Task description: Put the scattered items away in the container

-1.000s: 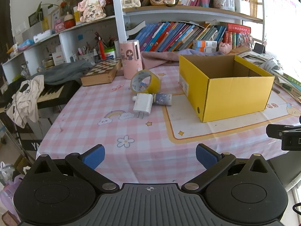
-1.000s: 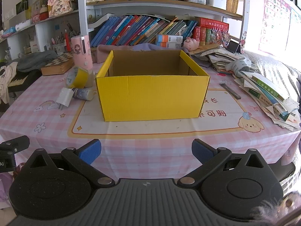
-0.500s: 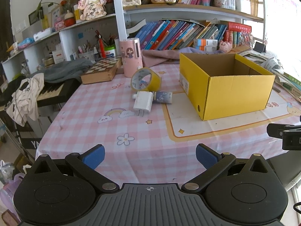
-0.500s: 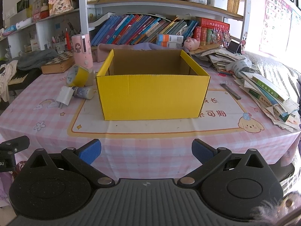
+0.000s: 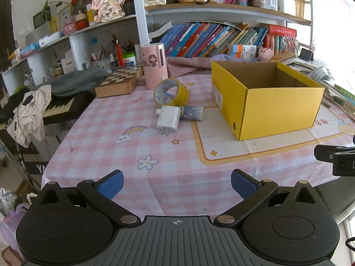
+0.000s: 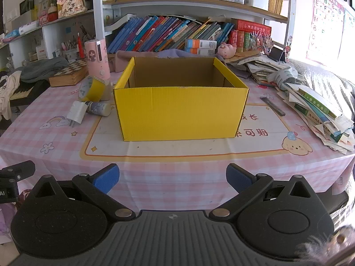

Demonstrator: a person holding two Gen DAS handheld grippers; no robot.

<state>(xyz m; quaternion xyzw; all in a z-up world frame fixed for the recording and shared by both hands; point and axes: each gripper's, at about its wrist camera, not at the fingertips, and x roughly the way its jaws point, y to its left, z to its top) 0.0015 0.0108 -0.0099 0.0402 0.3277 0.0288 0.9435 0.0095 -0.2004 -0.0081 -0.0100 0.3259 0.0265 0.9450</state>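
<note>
Yellow corrugated cardboard box (image 6: 180,110) sits open-topped, brown inside. Left gripper (image 5: 177,182) and right gripper (image 6: 172,177) both gape, holding nothing.

Charger (image 5: 168,117), tube (image 5: 192,113) & tape roll (image 5: 170,92) left of box (image 5: 277,108) (tape behind charger), all on table (image 5: 133,155)

Bright daylight from the right in both views; window area blown out to white at the right edge, washing out the poster (image 6: 326,17) and book pile (image 6: 319,108). Left side dimmer. Yellow box (image 6: 180,113) casts a short, soft shadow on the table (image 6: 177,161). Strong fisheye bending: shelves (image 5: 221,8) curve, corners vignette black. Focus sharp centrally; fuzzy blur at the right wrist view's near-right corner.
</note>
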